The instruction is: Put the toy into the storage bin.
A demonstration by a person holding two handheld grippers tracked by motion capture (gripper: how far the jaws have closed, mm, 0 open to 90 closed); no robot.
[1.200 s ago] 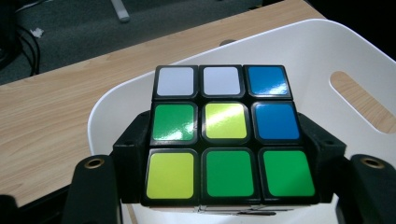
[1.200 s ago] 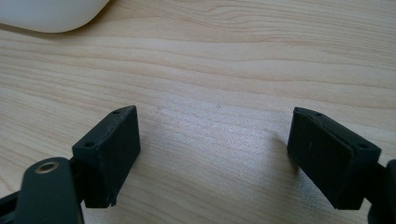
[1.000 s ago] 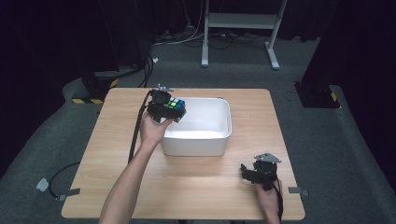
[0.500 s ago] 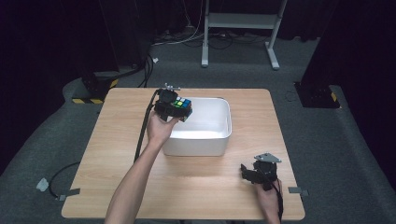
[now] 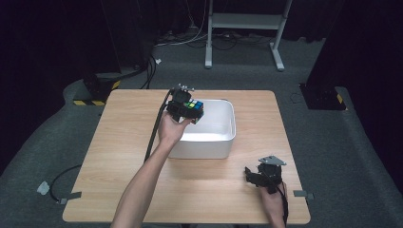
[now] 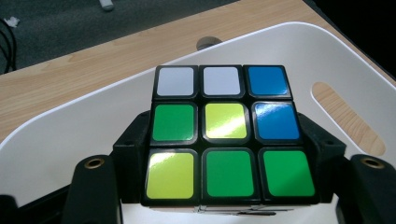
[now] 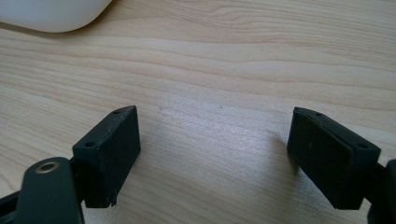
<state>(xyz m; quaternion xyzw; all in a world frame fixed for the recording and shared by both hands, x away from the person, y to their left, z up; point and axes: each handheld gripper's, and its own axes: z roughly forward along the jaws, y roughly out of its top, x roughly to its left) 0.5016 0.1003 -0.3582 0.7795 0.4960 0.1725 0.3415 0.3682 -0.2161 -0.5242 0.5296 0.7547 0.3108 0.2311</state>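
A scrambled puzzle cube (image 6: 222,135) with green, yellow, white and blue stickers sits between the jaws of my left gripper (image 5: 187,110), which is shut on it. I hold the cube (image 5: 194,105) above the left part of the white bin (image 5: 228,137), over its inside (image 6: 70,135). My right gripper (image 5: 260,178) rests low over the table near the front right corner. Its two black pads (image 7: 114,149) stand wide apart with bare wood between them.
The wooden table (image 5: 123,137) has bare wood left of the bin and along its front edge. A corner of the bin (image 7: 51,14) lies beyond the right gripper. A cable (image 5: 154,128) trails from the left gripper. A metal stand (image 5: 242,21) is on the floor behind.
My left hand has carried the cube to the right, from the bin's left rim to over its inside. The right gripper has stayed where it was.
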